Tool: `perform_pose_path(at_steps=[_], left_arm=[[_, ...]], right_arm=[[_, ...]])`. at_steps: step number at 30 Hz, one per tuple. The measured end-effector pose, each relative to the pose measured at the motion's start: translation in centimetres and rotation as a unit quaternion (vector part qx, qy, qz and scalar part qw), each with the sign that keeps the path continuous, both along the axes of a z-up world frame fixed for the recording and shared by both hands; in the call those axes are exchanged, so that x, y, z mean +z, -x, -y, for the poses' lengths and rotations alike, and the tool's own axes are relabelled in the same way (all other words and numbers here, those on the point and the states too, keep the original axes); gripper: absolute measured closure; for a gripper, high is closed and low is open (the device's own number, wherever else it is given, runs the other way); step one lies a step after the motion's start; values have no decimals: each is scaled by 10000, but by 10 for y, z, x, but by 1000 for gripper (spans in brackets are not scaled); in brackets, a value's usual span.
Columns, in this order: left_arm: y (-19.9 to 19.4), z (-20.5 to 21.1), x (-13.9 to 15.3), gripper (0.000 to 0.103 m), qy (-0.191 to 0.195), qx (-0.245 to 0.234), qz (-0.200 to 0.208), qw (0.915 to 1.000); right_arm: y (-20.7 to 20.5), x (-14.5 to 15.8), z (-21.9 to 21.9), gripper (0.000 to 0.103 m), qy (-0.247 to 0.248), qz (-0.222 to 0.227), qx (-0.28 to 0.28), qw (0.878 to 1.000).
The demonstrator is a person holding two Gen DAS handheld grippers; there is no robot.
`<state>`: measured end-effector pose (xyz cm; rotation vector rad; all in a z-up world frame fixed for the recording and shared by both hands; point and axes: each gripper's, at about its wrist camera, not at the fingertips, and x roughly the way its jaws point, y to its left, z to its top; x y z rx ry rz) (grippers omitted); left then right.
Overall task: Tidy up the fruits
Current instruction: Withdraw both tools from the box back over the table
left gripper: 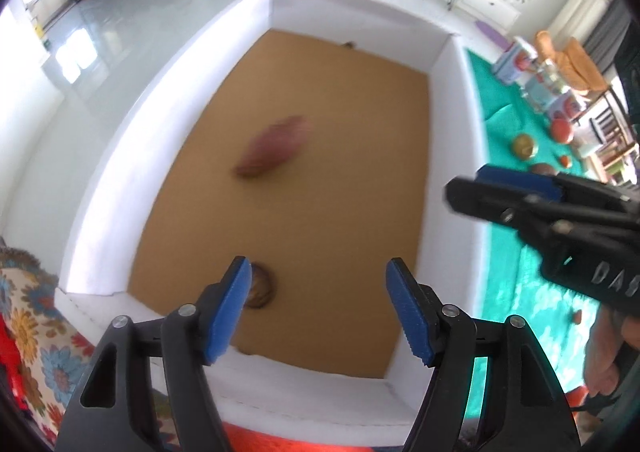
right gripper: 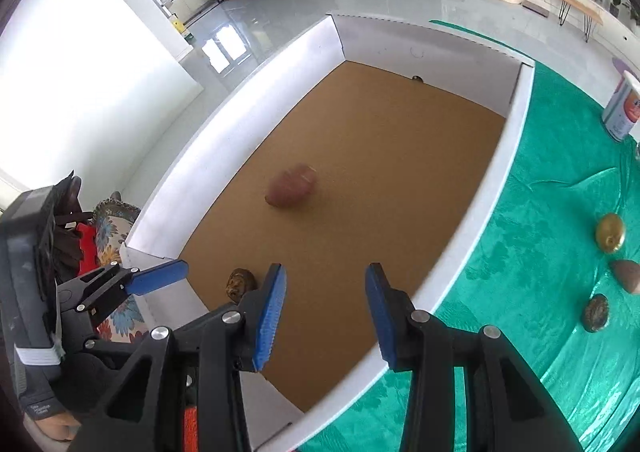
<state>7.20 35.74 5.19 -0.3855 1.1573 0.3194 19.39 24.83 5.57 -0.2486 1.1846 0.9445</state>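
- Left wrist view: left claw spread, empty; blurred reddish-brown oval fruit mid-frame in white-walled cardboard box.
- Right claw parted, empty.
- Fruit likely light, rolls (grip midsection).

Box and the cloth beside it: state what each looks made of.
Box: seemingly white-faced cardboard walls, thin with folded corner flaps; the floor is matte tan with a fine speckle, like cork or raw board. Cloth: green fabric with a soft sheen and creases, possibly velvet or satin.
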Motion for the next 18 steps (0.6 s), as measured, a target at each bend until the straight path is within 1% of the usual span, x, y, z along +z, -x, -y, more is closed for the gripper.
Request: perform_pose_path(at_steps=[4,5,7,9,12,14,16,17,18], left_arm=[[-4,20,18,27,-12,13,202,9998],[-7,33,20,26,-28,-44,260,9996],[-3,51,27,24,-47,-211,395,9990],[-4,78,34,22,-30,-446,554,9975],[-7,130,33,15,140,-935,863,9918],[-12,168,22,10,219,-1241,1010,9869],[-22,204,-1,8,213,-1487,1071,9828],[-29,221,-19,8,217,-1589,1078,9811],[-37,237,-37,8,198,-1707,1110,9788]], right_arm=[[1,22,19,61,-34,75,-40,10000],[0,29,29,61,-75,103,-71,9999],[2,42,58,57,-221,158,-171,9995],[0,48,93,56,-325,238,-340,9986],[-1,49,168,54,-335,524,-729,9954],[2,43,230,50,-320,844,-1146,9893],[7,27,304,42,-246,1252,-1764,9760],[10,16,344,40,-186,1432,-2138,9661],[13,4,381,34,-106,1582,-2512,9549]])
